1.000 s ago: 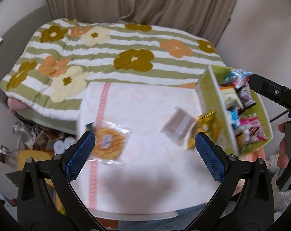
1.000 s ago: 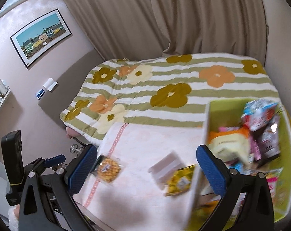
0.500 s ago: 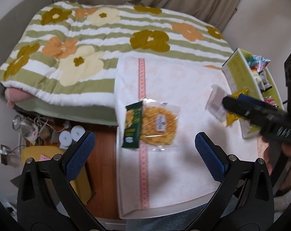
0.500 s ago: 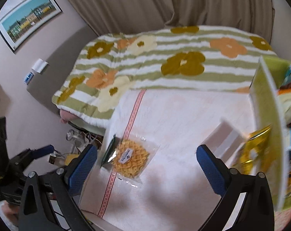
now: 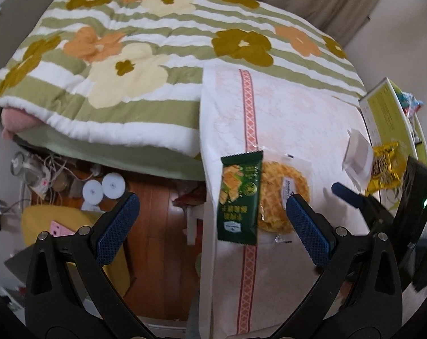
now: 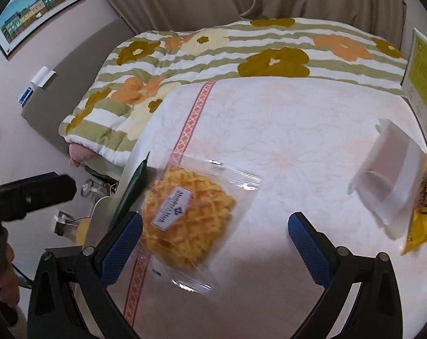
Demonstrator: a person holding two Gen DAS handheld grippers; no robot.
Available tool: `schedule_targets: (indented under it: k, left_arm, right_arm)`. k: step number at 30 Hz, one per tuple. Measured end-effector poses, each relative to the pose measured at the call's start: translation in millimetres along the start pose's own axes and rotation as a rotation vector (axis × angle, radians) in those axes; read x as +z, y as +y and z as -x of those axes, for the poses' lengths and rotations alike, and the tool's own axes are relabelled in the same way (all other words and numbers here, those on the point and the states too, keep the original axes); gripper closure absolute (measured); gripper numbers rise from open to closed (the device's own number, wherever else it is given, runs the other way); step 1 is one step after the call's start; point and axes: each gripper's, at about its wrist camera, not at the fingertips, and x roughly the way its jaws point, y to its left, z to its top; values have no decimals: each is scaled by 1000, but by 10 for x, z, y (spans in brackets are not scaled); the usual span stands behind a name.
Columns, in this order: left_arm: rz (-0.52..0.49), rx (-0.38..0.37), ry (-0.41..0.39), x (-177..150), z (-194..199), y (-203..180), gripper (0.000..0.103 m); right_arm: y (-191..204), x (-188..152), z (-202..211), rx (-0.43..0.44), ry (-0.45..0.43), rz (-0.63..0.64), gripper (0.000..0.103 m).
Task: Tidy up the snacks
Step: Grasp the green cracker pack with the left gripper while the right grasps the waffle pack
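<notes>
Snacks are my job: both my left gripper (image 5: 210, 220) and right gripper (image 6: 215, 236) hang wide open above the waffle bag (image 6: 185, 223) and green bar (image 5: 239, 197) near the table's (image 6: 284, 130) left edge, ready to grab.

Nothing can be read for certain. The waffle packet (image 6: 185, 223), between the right gripper's (image 6: 215, 234) fingers, carries a white label (print blurred); the green wrapper's (image 5: 239, 197) lettering is illegible too.
</notes>
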Motion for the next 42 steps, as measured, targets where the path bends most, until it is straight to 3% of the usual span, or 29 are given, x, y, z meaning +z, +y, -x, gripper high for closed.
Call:
schedule_targets:
  k: [6,13,20,30,37,42]
  left_arm:
    - [0,19,12,13,-33,43,0]
    - [14,17,24,-11,-61,73,0]
    - [40,8,13,13,-31,117,0]
    - [48,13,17,-1,-1,153,0]
    - [51,17,28,-31,-24,189,0]
    - [42,9,35,-23,-59,155,0]
  right_arm:
    - [85,-21,-176,-50,17,17,1]
    - [-267,38,-18,-157,-1,-12,1]
    - [113,-7,-46,-76,33,49,1]
    - [372,-17,-212,-65,29,34,1]
    - [348,-3,-308,-91,52,28,1]
    - [132,1,-206,-178,44,40,1]
